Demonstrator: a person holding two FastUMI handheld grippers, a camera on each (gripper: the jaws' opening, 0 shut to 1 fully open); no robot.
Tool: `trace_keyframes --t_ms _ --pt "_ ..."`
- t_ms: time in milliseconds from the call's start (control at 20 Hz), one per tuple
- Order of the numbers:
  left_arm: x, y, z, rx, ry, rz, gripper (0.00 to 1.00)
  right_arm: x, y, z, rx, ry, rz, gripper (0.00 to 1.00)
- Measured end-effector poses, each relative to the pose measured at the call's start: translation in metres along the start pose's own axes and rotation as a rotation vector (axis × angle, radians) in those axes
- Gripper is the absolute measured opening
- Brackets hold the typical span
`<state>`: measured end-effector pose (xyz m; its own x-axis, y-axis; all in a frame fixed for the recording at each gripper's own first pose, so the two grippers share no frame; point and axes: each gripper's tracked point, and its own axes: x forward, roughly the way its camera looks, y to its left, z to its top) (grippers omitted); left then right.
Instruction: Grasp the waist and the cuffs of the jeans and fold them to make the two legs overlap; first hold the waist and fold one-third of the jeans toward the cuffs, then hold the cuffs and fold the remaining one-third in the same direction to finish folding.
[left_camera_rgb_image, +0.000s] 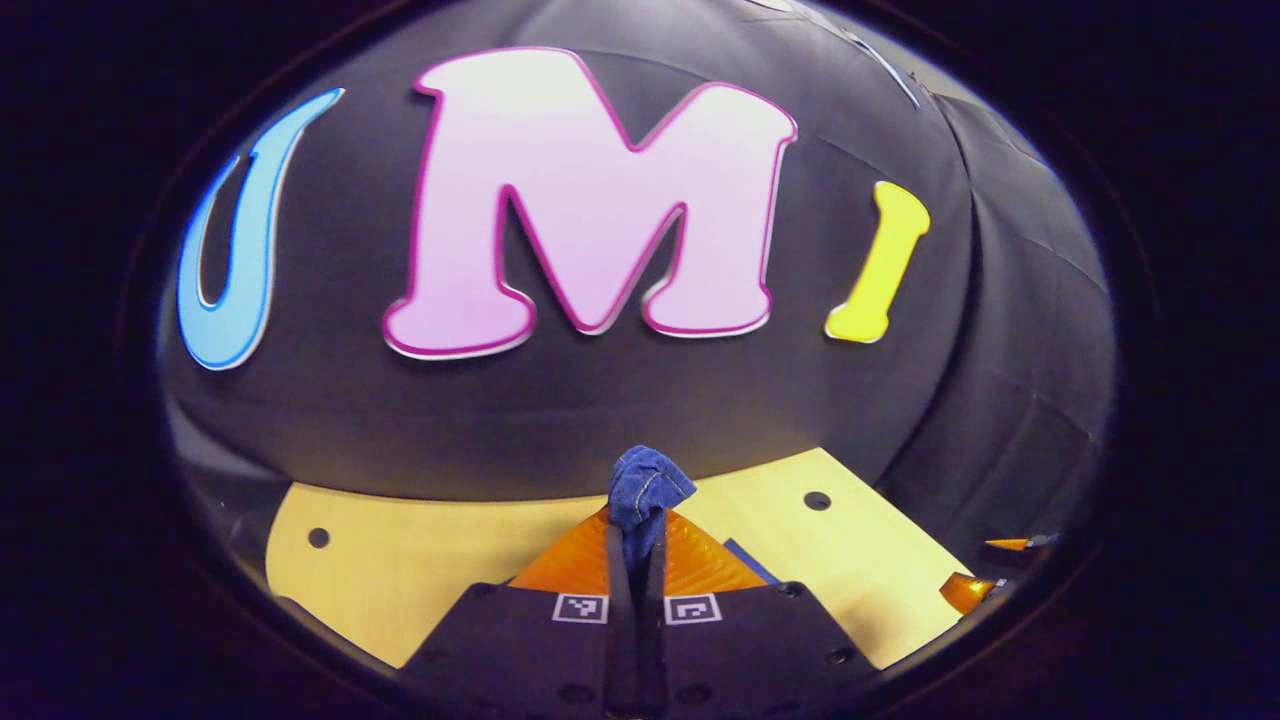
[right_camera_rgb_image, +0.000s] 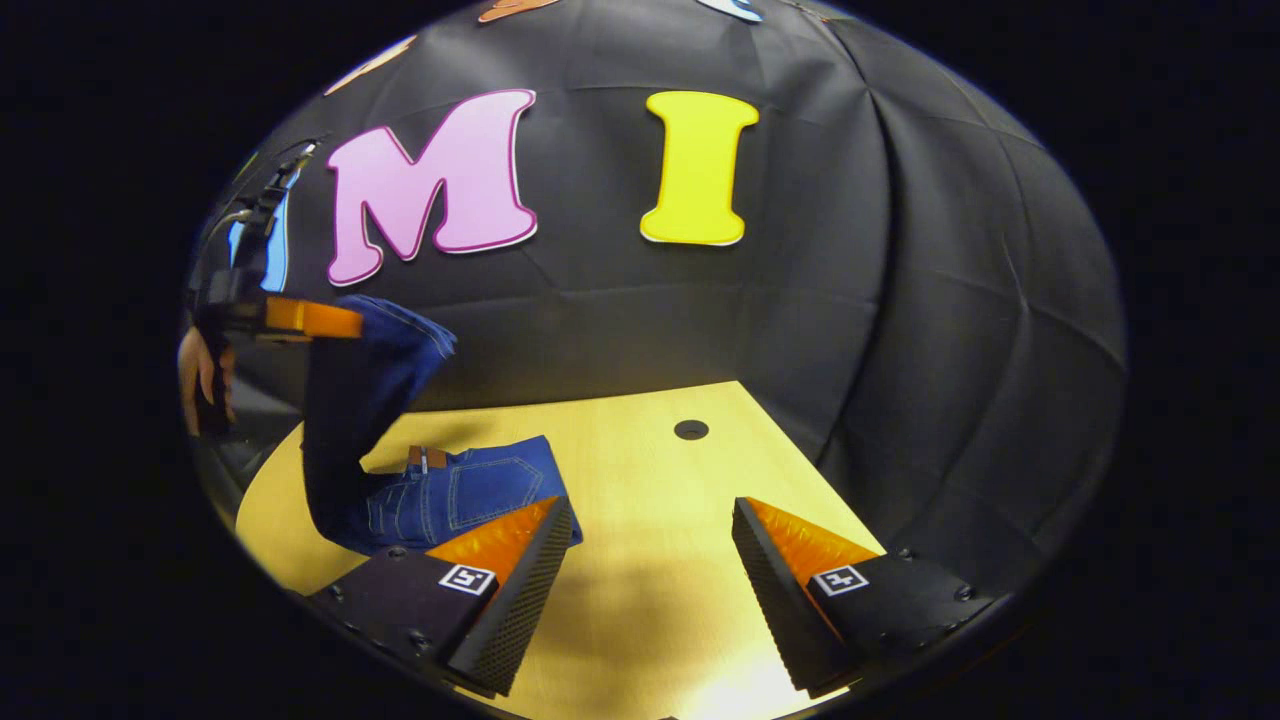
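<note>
Above the counter (right_camera_rgb_image: 650, 480), the left gripper (left_camera_rgb_image: 640, 545) holds its fingers clenched on a bunch of the jeans (left_camera_rgb_image: 645, 490), lifted clear of the counter. Seen from the right gripper view, the jeans (right_camera_rgb_image: 460, 495) hang from that raised gripper (right_camera_rgb_image: 300, 318), their waist end lying on the counter. Nearer the counter's front edge, the right gripper (right_camera_rgb_image: 648, 565) hovers with fingers spread wide, grasping nothing.

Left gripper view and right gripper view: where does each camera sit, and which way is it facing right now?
Left gripper view: on the left gripper, facing the booth wall; fingers pinch the jeans.
Right gripper view: on the right gripper, open above the table, looking across it; a hand shows at left.
Shared: jeans, table, wall.
</note>
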<state>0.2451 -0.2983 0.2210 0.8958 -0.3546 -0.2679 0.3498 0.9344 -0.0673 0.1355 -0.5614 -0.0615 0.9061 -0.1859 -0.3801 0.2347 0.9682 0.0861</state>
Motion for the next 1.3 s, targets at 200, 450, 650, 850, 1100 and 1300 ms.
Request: trace_keyframes --t_ms 200,450,650,850,1100,1300 --pt "0.051 -0.063 -0.073 0.032 0.130 -0.049 0.06 -0.015 -0.020 -0.003 0.041 -0.002 -0.026 0.99" --pt "0.055 -0.089 -0.137 -0.106 0.224 -0.117 0.33 -0.032 -0.026 -0.006 0.056 0.010 -0.027 0.99" --pt "0.007 -0.059 -0.115 -0.217 0.143 -0.117 0.95 -0.053 -0.027 0.003 0.046 -0.007 -0.025 0.99" --pt "-0.076 -0.017 -0.078 -0.129 -0.001 -0.076 0.97 -0.082 -0.004 0.019 0.038 -0.034 0.002 0.99" --pt "-0.208 0.013 -0.048 -0.003 -0.143 -0.011 0.97 -0.136 0.038 0.043 -0.012 -0.085 0.039 0.99" --pt "-0.318 0.027 -0.046 -0.013 -0.218 0.035 0.96 -0.192 0.083 0.062 -0.048 -0.138 0.087 0.98"
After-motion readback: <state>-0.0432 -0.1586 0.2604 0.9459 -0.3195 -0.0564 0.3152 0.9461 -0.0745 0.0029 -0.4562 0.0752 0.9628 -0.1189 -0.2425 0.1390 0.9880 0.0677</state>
